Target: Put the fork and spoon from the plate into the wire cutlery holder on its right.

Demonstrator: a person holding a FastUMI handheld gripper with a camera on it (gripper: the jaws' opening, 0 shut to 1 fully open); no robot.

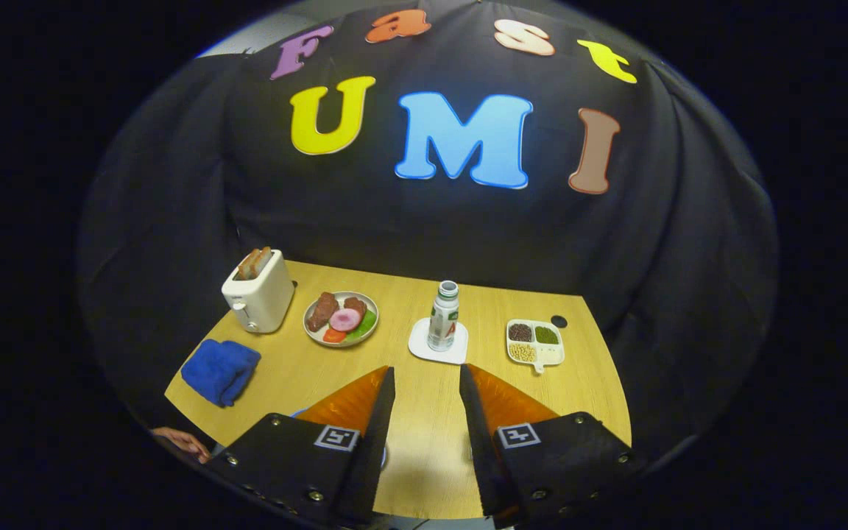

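Note:
My gripper [426, 370] hangs open above the near part of the wooden table [424, 434], with only bare tabletop between its fingers. A thin pale blue curved edge [299, 411] peeks out beside the left finger. The finger hides most of it, and I cannot tell what it belongs to. Just beyond the fingertips a small bottle [444, 315] stands upright on a white coaster [424, 346].
A white toaster [258, 294] with bread slices stands at the far left, and a plate of play food [341, 318] lies beside it. A divided white tray of beans [534, 342] lies far right. A blue cloth [220, 370] lies left. A hand [182, 442] rests at the table's near-left corner.

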